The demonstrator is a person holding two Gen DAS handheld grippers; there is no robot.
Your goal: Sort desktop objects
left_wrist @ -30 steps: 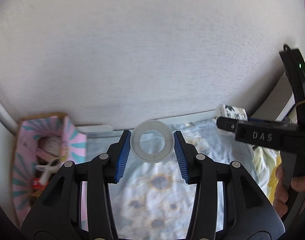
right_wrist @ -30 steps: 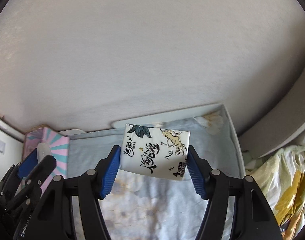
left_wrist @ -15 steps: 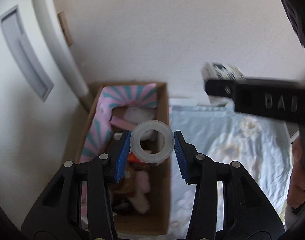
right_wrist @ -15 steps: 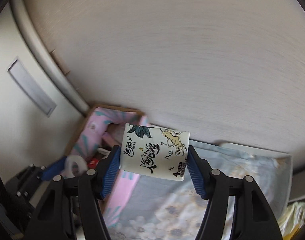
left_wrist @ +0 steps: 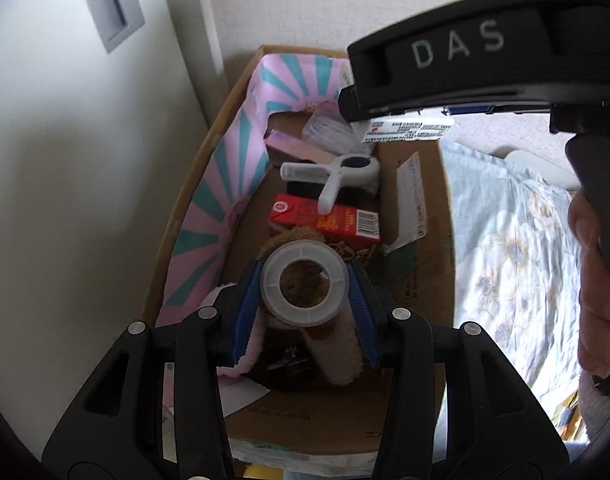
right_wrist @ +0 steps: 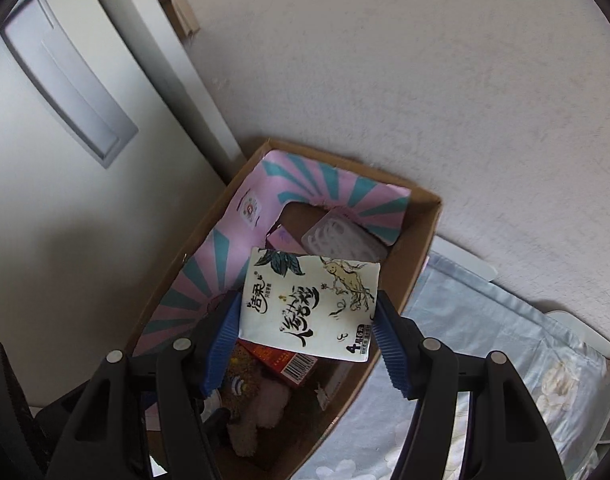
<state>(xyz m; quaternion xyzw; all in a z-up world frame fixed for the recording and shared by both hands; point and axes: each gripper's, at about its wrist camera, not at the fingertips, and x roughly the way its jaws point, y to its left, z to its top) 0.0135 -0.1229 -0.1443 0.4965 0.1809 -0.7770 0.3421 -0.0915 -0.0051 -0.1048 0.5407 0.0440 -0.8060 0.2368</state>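
Observation:
My left gripper (left_wrist: pixel 305 285) is shut on a clear tape roll (left_wrist: pixel 304 282) and holds it over the open cardboard box (left_wrist: pixel 433 240). My right gripper (right_wrist: pixel 307 312) is shut on a white tissue pack (right_wrist: pixel 309 304) with black lettering, held above the same box (right_wrist: pixel 417 248). The right gripper's black body (left_wrist: pixel 465 60) crosses the top of the left wrist view, with the pack's underside (left_wrist: pixel 409 129) showing below it.
The box holds a red carton (left_wrist: pixel 325 218), a white clamp (left_wrist: pixel 333 172), a plush toy (right_wrist: pixel 261 404), a clear packet (right_wrist: pixel 341 242) and a pink-and-teal striped liner (left_wrist: pixel 229 168). A floral blue cloth (left_wrist: pixel 513 264) lies to the right. A white wall and cabinet (right_wrist: pixel 45 80) stand close by.
Both grippers have swung left from over the floral cloth to above the cardboard box, each still holding its object. The box now fills both views.

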